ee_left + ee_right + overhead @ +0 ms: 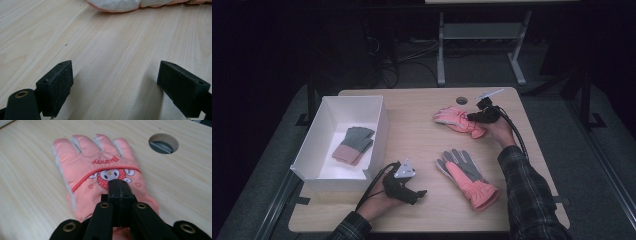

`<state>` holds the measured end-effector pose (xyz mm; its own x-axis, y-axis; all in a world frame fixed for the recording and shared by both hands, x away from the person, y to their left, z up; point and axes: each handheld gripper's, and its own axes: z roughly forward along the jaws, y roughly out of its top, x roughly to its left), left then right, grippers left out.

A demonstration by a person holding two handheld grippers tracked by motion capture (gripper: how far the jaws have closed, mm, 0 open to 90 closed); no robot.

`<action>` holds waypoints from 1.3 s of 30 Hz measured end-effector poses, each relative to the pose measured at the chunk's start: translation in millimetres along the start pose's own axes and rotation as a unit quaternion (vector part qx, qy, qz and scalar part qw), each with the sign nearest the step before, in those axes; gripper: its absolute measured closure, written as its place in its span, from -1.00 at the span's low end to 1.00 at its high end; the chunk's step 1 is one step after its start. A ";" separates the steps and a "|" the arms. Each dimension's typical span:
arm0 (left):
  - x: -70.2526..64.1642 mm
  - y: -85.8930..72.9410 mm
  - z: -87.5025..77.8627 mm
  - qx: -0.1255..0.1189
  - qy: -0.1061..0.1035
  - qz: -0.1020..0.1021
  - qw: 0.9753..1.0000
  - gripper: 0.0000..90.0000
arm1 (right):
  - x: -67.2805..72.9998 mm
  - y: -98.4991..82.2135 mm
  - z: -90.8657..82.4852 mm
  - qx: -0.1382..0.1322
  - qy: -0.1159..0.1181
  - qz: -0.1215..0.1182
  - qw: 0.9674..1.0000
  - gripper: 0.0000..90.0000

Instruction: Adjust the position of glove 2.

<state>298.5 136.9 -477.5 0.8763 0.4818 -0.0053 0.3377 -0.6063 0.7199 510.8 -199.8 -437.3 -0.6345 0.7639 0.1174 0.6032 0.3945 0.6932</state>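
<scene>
My left gripper [421,192] rests low on the wooden table [422,145] near my edge, jaws standing wide apart with bare wood between them. Just right of it lies a pink ski glove [468,176], grey palm up, untouched.

Farther out, my right gripper [119,185] has its jaws pressed together over the cuff end of the second pink glove [100,170], which lies flat, back up, near the cable hole [163,143]. I cannot tell whether any fabric is pinched.

Judgement: padded, light, floppy; it will sag from any hold. The cuff looks like the best place to take it.

White box [324,125] at left: a folded grey-and-pink knit glove pair [353,145] on its floor, room left beside it.
</scene>
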 end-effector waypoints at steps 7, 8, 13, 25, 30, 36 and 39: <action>0.4 0.2 -0.6 0.004 0.001 0.003 1.000 -0.72 | 6.0 -15.6 -17.2 0.011 0.003 -0.011 1.000 1.00; 0.4 0.1 -0.4 0.003 0.001 0.003 1.000 -0.72 | 6.4 -18.2 -19.7 0.014 0.004 -0.011 1.000 1.00; 0.0 0.0 0.0 0.000 0.000 0.000 1.000 -0.72 | 12.1 -31.7 -32.8 0.020 0.008 -0.017 1.000 1.00; -0.1 -0.1 -0.1 0.000 0.000 0.002 1.000 -0.72 | 30.4 -64.4 -65.9 0.035 0.006 -0.042 0.998 1.00; -0.2 -0.1 -0.1 0.000 0.000 0.002 1.000 -0.72 | 37.8 -78.2 -77.8 0.035 0.009 -0.044 0.998 1.00; -0.2 -0.1 -0.1 0.000 0.000 0.002 1.000 -0.72 | 43.9 -90.4 -90.9 0.026 0.011 -0.045 0.999 0.98; -0.1 -0.1 -0.1 0.000 0.000 0.002 1.000 -0.72 | 35.9 -89.2 -99.0 0.010 -0.008 -0.036 0.999 0.98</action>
<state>298.3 137.0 -477.5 0.8777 0.4792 -0.0033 0.3346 -0.6079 0.7201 386.3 -258.1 -424.6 -0.6687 0.7414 0.0558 0.5659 0.4589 0.6849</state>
